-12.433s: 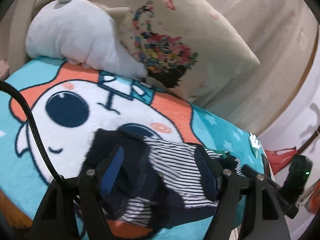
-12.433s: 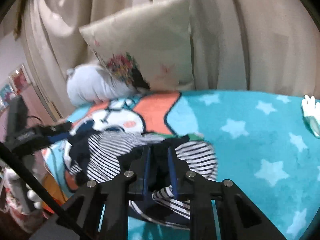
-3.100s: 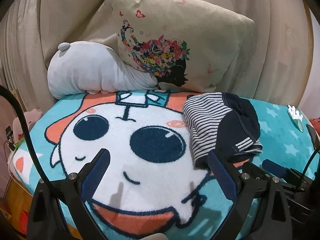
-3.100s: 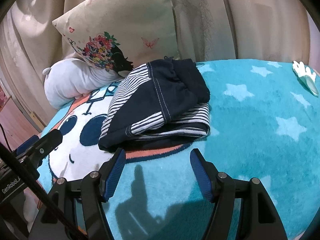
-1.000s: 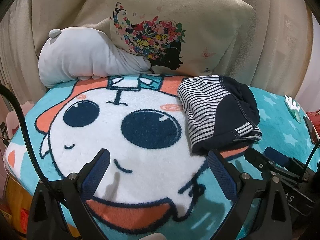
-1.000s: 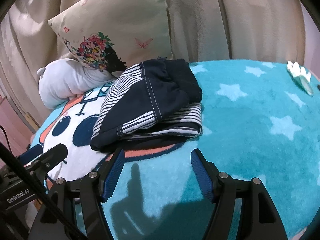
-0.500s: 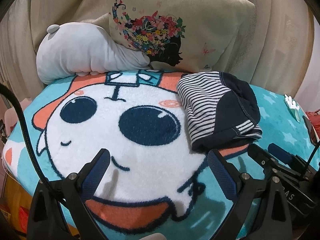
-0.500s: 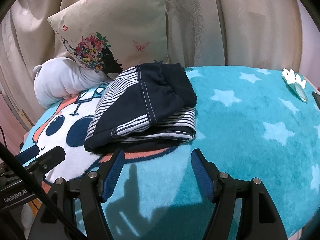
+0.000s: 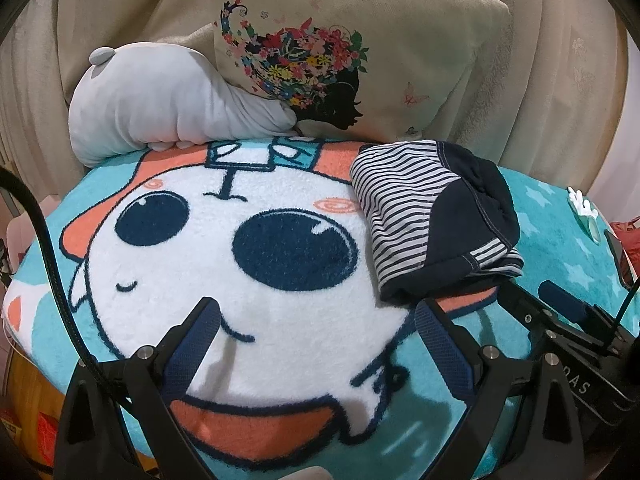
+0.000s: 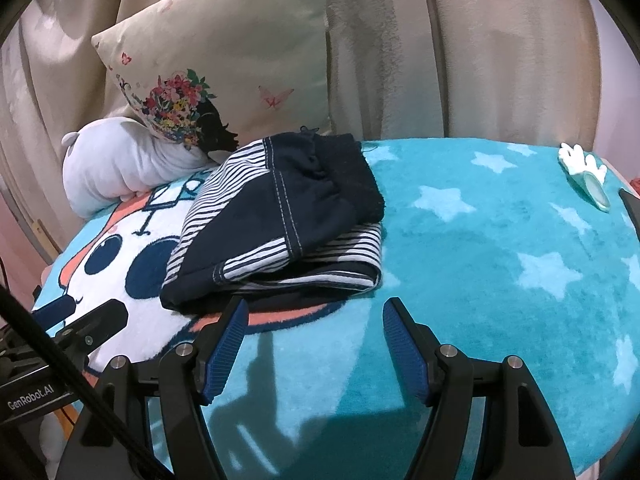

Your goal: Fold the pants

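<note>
- Both empty: left gripper [image 9: 316, 322] and right gripper [image 10: 314, 316] stood wide apart.
- Pants [image 10: 280, 220] lay folded on blanket [image 10: 480, 260], just ahead of right gripper.
- Looked soft, light, floppy; pinch stacked near edge.

the floral pillow [image 9: 360, 52] hides the plush's [image 9: 168, 108] far end.

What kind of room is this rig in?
Likely a bedroom: teal fleece cartoon blanket spread over a bed, beige floral-print pillow and grey plush toy against cream curtains.
</note>
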Motion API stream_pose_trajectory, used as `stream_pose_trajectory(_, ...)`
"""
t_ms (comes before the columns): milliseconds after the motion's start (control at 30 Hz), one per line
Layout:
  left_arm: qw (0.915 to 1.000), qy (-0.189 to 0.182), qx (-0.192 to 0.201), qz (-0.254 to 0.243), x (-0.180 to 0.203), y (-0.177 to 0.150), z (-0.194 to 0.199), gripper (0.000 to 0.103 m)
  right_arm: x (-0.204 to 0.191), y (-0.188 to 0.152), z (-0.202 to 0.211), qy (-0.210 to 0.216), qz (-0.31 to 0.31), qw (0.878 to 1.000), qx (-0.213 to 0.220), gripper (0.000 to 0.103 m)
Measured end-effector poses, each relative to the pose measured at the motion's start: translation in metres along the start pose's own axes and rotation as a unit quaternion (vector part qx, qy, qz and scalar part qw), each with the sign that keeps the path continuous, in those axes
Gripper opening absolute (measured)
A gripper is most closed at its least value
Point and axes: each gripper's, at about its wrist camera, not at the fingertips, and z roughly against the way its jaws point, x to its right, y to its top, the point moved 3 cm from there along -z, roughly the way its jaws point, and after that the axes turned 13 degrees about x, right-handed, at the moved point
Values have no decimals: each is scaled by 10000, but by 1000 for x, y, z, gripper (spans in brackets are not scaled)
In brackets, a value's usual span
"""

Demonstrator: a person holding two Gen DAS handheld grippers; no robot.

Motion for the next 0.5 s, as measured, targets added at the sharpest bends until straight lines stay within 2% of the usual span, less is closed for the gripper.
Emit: stream_pose_trajectory(500, 10000, 15, -2, 57, -4, -3, 2, 98, -7, -4, 1, 9, 28, 10000, -11, 74)
